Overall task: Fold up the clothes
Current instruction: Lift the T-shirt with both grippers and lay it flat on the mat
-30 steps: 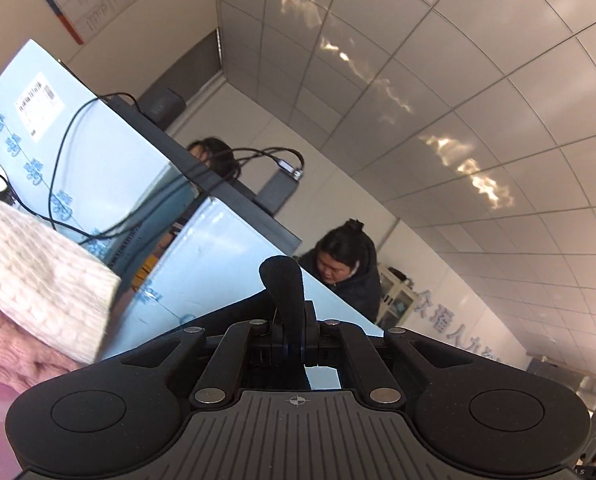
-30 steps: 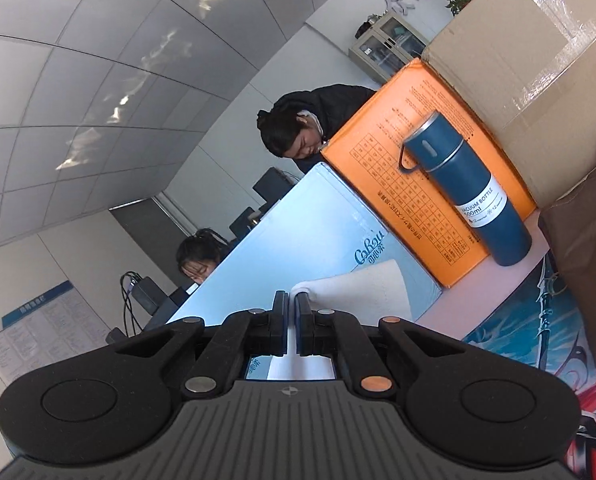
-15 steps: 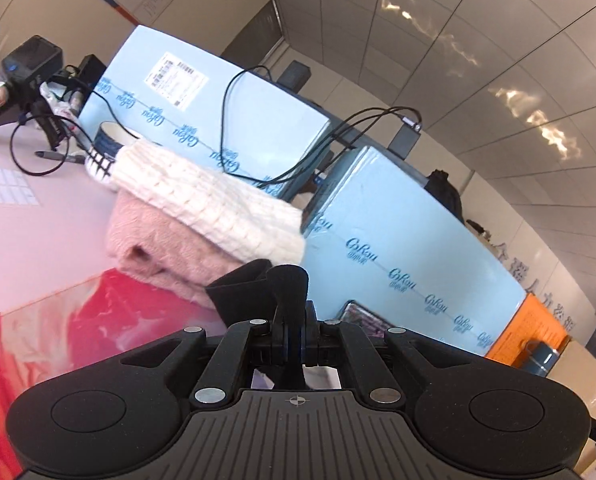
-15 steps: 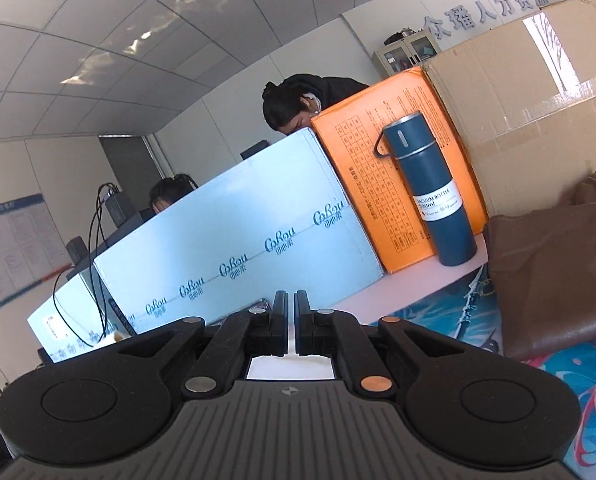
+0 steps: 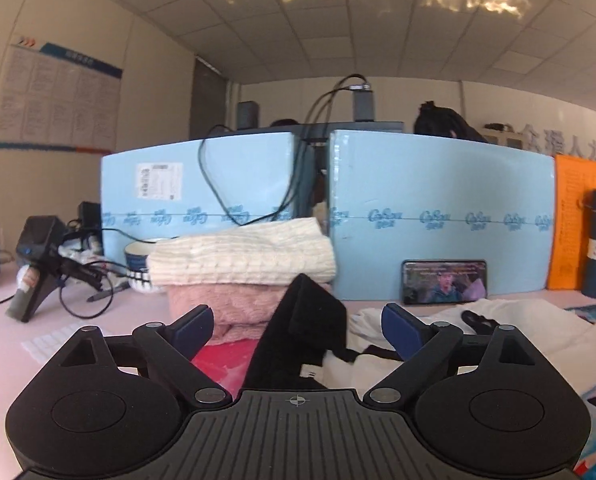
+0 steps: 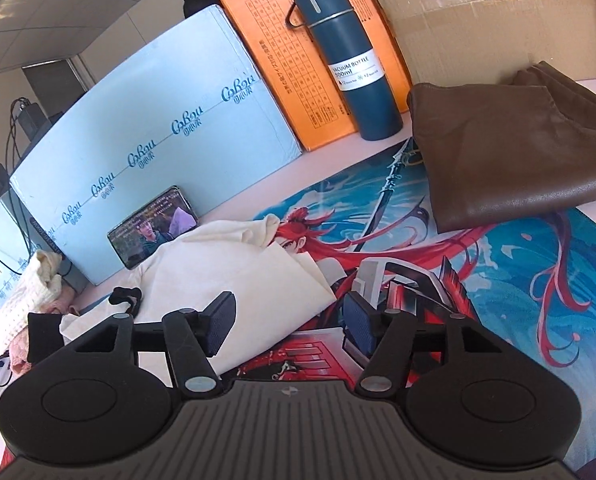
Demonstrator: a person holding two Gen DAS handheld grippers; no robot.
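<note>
Both my tools are wide and hold nothing: left tool (image 5: 295, 326), right tool (image 6: 287, 322). The cream shirt (image 6: 233, 276) lies rumpled just beyond them, before the phone (image 6: 153, 226). I fear a loose edge may slip, spoiling the fold.

cream garment (image 6: 233, 280) between parted fingers (image 6: 219, 322)

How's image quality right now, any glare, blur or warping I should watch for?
Left wrist: sharp, straight blue boards bow from fisheye, sunlit patches glare on the ceiling. Right wrist: sharp, bright sun on the cardboard box, edges warp, corners vignetted black.
</note>
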